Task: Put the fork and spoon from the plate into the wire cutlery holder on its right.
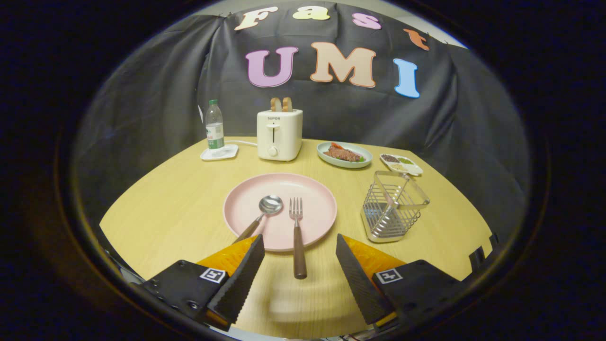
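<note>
A pink plate (310, 189) lies on the wooden table just beyond my fingers. On it rest a spoon (270, 204) and a fork (297, 232), both with brown handles pointing toward me. The fork's handle reaches over the plate's rim and ends between my two fingers. The spoon's handle runs down toward my left finger (244, 274). My gripper (300, 244) hangs above the table, open wide, with nothing pressed between the fingers. An empty wire cutlery holder (394, 206) stands upright right of the plate.
At the back stand a white toaster (279, 135) with bread in it, a water bottle (214, 124) on a small white tray, a green plate of food (344, 154) and a small divided dish (401, 164). The table (165, 213) ends near the booth's black cloth wall.
</note>
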{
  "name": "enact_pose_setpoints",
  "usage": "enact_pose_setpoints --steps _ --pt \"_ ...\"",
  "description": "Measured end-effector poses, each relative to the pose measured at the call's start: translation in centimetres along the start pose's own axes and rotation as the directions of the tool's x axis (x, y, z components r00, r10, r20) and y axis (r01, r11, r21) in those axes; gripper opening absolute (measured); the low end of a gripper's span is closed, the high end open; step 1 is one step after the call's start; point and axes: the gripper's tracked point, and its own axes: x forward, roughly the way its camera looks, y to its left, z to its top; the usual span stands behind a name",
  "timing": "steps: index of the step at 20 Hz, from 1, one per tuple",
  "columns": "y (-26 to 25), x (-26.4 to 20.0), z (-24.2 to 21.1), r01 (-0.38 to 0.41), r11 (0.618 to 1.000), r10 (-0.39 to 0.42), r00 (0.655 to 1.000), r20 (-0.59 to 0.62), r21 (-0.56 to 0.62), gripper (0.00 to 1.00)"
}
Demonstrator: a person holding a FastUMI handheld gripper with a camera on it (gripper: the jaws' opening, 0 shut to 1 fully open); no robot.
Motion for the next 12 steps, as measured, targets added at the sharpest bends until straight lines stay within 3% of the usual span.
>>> enact_pose_setpoints --steps 4,12 --pt "0.2 1.2 -1.0 -0.009 1.000 0.009 1.000 -0.022 -0.004 0.96" --pt "0.1 2.3 -1.7 -0.027 1.000 0.028 0.999 -0.039 0.003 0.48"
